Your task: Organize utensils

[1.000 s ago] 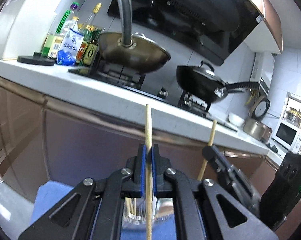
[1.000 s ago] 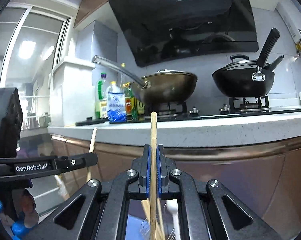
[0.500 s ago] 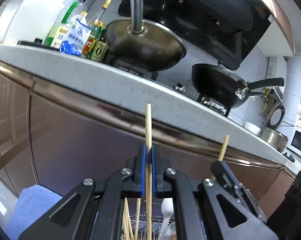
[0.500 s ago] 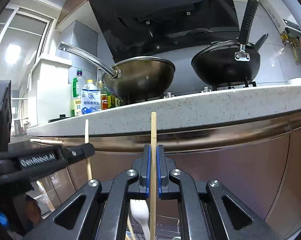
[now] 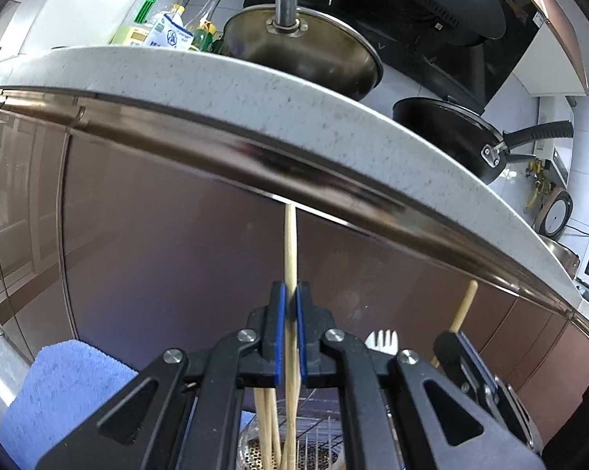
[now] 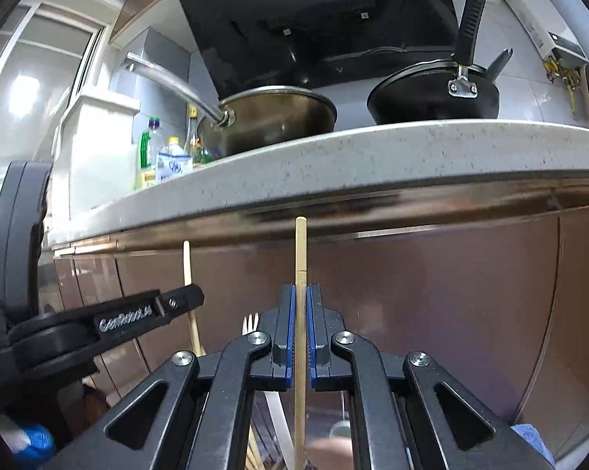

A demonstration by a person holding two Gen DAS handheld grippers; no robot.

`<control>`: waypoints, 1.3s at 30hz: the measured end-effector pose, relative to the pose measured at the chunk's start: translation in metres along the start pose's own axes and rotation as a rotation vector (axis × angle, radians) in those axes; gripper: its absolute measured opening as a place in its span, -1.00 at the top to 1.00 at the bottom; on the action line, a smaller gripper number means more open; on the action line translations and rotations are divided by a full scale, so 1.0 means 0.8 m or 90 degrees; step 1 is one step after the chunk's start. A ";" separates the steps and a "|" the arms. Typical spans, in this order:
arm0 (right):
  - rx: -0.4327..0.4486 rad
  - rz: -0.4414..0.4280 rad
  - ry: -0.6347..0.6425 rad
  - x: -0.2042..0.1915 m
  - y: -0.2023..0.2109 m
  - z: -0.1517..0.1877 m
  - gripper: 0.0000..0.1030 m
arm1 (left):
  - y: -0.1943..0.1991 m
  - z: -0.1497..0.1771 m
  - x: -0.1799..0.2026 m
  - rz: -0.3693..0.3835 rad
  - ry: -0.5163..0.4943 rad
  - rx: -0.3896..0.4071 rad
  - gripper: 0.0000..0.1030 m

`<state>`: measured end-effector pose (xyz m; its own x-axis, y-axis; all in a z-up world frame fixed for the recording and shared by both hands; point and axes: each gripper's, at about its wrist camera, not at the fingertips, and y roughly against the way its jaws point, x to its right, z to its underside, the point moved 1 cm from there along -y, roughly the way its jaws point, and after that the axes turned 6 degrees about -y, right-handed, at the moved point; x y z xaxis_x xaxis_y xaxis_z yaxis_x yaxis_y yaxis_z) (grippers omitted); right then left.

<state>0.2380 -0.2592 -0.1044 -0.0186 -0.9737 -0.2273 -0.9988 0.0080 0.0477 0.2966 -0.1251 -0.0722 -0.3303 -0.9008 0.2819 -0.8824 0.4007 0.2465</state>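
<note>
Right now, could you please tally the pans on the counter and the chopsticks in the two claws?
Pans: 2 (steel pan, black pan)
Chopsticks: 2 (chopstick in left claw, chopstick in right claw)
Total: 4

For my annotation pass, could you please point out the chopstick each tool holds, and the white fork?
Left chopstick (image 5: pixel 290 250): left wrist view, shaft above the pads.
Right chopstick (image 6: pixel 300 250): right wrist view, upper shaft.
White fork (image 5: pixel 381 342): left wrist view, tines.

Both views are brightly lit – daylight is admitted through the window (image 6: pixel 28 90), glare is thrown off the steel trim (image 5: pixel 333 180), edges are strongly bowed, dark-vignetted.
</note>
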 end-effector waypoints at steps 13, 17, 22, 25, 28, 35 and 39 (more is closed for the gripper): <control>-0.023 0.014 0.020 -0.003 0.047 -0.001 0.35 | 0.051 -0.003 -0.011 -0.021 -0.041 -0.007 0.34; -0.031 0.027 0.015 -0.008 0.070 -0.014 0.20 | 0.084 -0.014 -0.010 -0.037 -0.054 -0.005 0.24; -0.048 0.052 0.014 -0.019 0.105 -0.024 -0.28 | 0.137 -0.022 -0.004 -0.058 -0.087 -0.010 0.04; -0.068 0.063 0.016 -0.027 0.127 -0.025 -0.44 | 0.172 -0.022 0.000 -0.072 -0.107 -0.007 -0.02; -0.084 0.064 0.009 -0.033 0.149 -0.026 -0.61 | 0.203 -0.023 0.005 -0.078 -0.120 -0.009 -0.07; -0.098 0.064 -0.003 -0.049 0.204 -0.029 -0.83 | 0.273 -0.015 0.019 -0.102 -0.161 -0.002 -0.16; -0.098 0.073 0.003 -0.060 0.236 -0.032 -0.99 | 0.306 -0.010 0.020 -0.109 -0.170 0.000 -0.17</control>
<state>0.0516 -0.2164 -0.0597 -0.1314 -0.9695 -0.2067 -0.9714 0.0843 0.2220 0.0783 -0.0404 0.0003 -0.2525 -0.9675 -0.0168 -0.9330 0.2388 0.2691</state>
